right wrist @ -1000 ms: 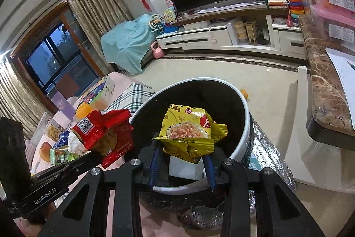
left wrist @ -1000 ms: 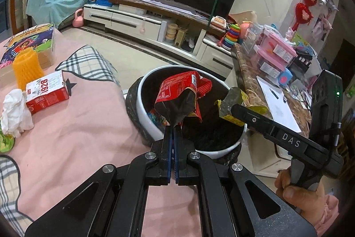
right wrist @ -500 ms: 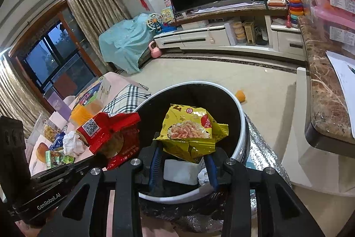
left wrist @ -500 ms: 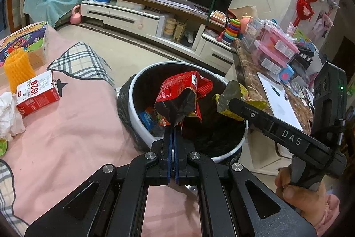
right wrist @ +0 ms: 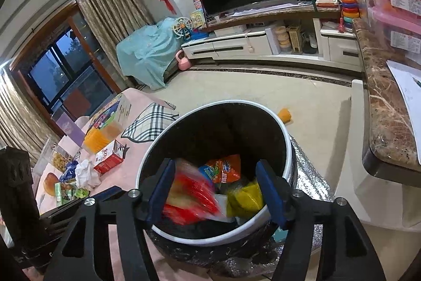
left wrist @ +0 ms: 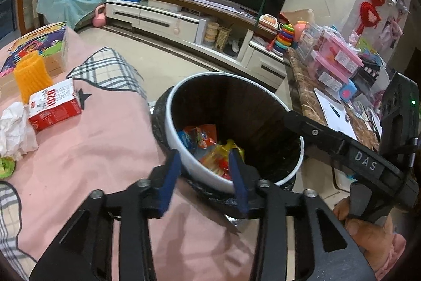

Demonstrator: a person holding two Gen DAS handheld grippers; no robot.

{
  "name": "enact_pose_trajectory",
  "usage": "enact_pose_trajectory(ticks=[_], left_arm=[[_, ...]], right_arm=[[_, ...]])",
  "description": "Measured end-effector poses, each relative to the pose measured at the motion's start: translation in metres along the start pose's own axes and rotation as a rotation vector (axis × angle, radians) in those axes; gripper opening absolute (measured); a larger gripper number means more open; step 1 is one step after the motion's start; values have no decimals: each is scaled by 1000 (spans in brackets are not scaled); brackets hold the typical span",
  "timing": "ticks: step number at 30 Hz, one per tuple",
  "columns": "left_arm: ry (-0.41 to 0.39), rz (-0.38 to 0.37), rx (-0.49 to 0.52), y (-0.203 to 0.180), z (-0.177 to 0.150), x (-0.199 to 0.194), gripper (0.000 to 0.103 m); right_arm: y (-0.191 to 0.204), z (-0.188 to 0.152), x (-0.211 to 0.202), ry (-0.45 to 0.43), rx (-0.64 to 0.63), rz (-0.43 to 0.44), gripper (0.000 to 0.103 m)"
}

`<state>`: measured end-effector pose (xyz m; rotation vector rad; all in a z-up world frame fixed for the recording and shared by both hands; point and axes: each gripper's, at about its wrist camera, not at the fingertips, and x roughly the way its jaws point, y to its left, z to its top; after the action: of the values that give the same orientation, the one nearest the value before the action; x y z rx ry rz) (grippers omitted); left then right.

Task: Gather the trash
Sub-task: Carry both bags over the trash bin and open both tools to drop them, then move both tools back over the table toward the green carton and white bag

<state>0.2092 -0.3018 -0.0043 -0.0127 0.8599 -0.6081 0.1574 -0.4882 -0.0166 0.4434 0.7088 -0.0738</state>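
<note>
A white-rimmed trash bin (left wrist: 181,149) (right wrist: 288,149) with a dark inside stands beside the pink table. My left gripper (left wrist: 205,170) is open and empty over the bin's near rim. My right gripper (right wrist: 215,191) is open and empty above the bin. A red snack bag (right wrist: 192,191), blurred, and a yellow snack bag (right wrist: 244,196) lie inside the bin with an orange wrapper (right wrist: 226,170). The wrappers also show in the left wrist view (left wrist: 210,149). More trash lies on the table: a red carton (left wrist: 55,104), crumpled white paper (left wrist: 13,128) and an orange foam net (left wrist: 31,75).
The pink tablecloth (left wrist: 92,162) covers the table to the left of the bin. A picture-book box (left wrist: 39,44) sits at its far end. A marble counter (right wrist: 384,123) with pink boxes and paper stands to the right. A TV cabinet (left wrist: 184,20) is across the floor.
Both grippers have opened. The red bag left the left gripper and the yellow bag left the right gripper; both now lie in the bin.
</note>
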Motion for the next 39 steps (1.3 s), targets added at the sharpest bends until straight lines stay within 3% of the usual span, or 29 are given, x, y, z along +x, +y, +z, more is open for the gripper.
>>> enact_pose_trajectory(ticks=[6, 28, 34, 39], left_arm=[[-16, 31, -44, 17, -12, -12, 57], [-46, 152, -224, 109, -80, -72, 62], [-58, 189, -268, 130, -97, -88, 62], [-74, 236, -300, 151, -110, -103, 65]], right_arm=[[5, -3, -4, -7, 15, 10, 78], [80, -43, 4, 51, -70, 101, 84], [105, -53, 7, 61, -108, 134, 98], [127, -65, 17, 98, -135, 167, 99]])
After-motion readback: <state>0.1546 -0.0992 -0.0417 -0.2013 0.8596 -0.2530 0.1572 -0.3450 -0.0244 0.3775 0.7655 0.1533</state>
